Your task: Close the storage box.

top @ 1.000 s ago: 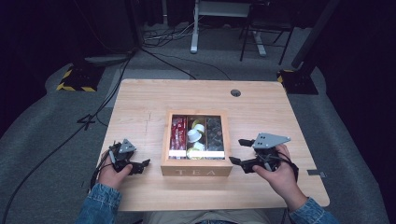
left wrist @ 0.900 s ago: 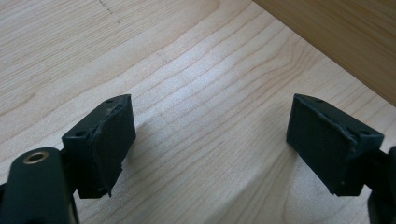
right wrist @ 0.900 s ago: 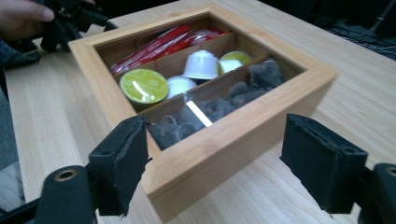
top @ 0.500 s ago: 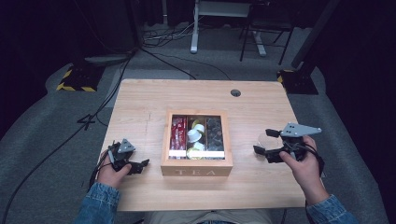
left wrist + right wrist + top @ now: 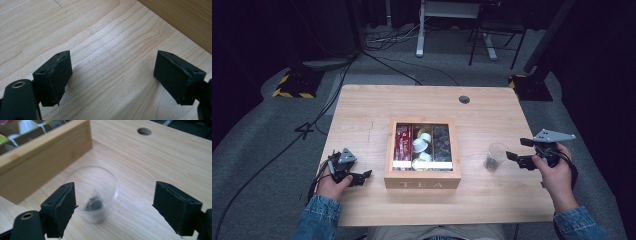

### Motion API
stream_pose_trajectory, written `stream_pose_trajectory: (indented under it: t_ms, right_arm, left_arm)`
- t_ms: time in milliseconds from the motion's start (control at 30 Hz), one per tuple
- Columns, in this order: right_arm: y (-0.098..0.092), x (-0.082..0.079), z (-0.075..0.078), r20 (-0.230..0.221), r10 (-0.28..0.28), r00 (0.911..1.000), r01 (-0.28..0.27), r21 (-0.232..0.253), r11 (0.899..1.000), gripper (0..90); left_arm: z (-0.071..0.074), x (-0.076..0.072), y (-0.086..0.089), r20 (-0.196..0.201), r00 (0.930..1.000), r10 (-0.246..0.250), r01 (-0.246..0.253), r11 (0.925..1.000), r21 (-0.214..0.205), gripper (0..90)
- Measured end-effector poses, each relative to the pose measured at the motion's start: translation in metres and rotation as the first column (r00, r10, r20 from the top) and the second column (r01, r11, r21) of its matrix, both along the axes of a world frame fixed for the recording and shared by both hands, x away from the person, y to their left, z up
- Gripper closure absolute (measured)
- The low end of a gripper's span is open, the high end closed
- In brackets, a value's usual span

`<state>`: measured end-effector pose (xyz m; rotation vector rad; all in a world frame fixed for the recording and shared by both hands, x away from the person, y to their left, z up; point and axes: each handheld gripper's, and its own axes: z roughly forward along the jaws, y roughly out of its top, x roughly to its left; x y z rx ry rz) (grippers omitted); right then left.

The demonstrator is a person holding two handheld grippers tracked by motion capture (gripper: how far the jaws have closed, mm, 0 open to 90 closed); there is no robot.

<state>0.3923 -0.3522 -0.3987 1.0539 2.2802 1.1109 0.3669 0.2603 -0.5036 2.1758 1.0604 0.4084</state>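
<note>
Clear plastic cup (image 5: 495,157) stands upright on the desk (image 5: 372,107), right of centre in the high view, between the tea box and the right gripper. A small dark lump lies at its bottom; what it is cannot be told. In the right gripper view the cup (image 5: 95,195) sits low and left of centre, its rim just beside the left pad, with a wide gap to the other pad.

Right gripper (image 5: 518,151): at the right edge of the frame, held in the person's right hand (image 5: 557,172), pointing left at the cup. Jaws stand wide apart and have just been opening, then eased in slightly; they press on nothing. The cup is ahead of them, partly between the pads, not gripped.

Wooden tea box (image 5: 422,152): middle of the frame, "TEA" lettered on its near wall, a window in the top. Three lengthwise compartments: red packets at left, white and yellow pods in the middle, dark pieces at right. The box's corner (image 5: 45,157) fills the upper left of the right gripper view, near the cup but apart from it.

Left gripper (image 5: 364,176): lower left of the frame, held in the left hand (image 5: 332,182), resting low on the desk, pointing right toward the box. Jaws wide open, bare wood between the pads (image 5: 60,75).

Cable hole (image 5: 464,99) in the desk, upper right of centre.
</note>
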Motion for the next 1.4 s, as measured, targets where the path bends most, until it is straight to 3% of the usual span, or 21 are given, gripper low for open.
stream_pose_trajectory:
  t_ms: [200, 667, 1100, 1400]
  right_arm:
    - [-0.022, 0.005, -0.016, -0.026, -0.073, 0.997, 0.072, -0.028, 0.997, 19.6]
    - [-0.05, 0.016, -0.062, -0.113, -0.134, 0.9845, 0.129, -0.05, 0.99, 20.4]
    - [-0.053, 0.012, -0.093, -0.137, -0.138, 0.981, 0.138, -0.01, 0.99, 20.4]
    - [-0.045, 0.007, -0.102, -0.107, -0.123, 0.9866, 0.119, -0.04, 0.992, 15.9]
  left_arm:
    - [0.0, 0.0, 0.0, -0.001, 1.0, 0.0, 0.0, 1.0, -0.001, 15.6]
    - [0.0, 0.0, 0.0, -0.005, 1.0, 0.001, -0.001, 1.0, -0.004, 15.6]
    - [0.0, 0.0, 0.0, -0.005, 1.0, 0.001, -0.001, 1.0, -0.004, 15.7]
    - [0.0, 0.0, 0.0, -0.005, 1.0, 0.001, -0.001, 1.0, -0.004, 15.6]
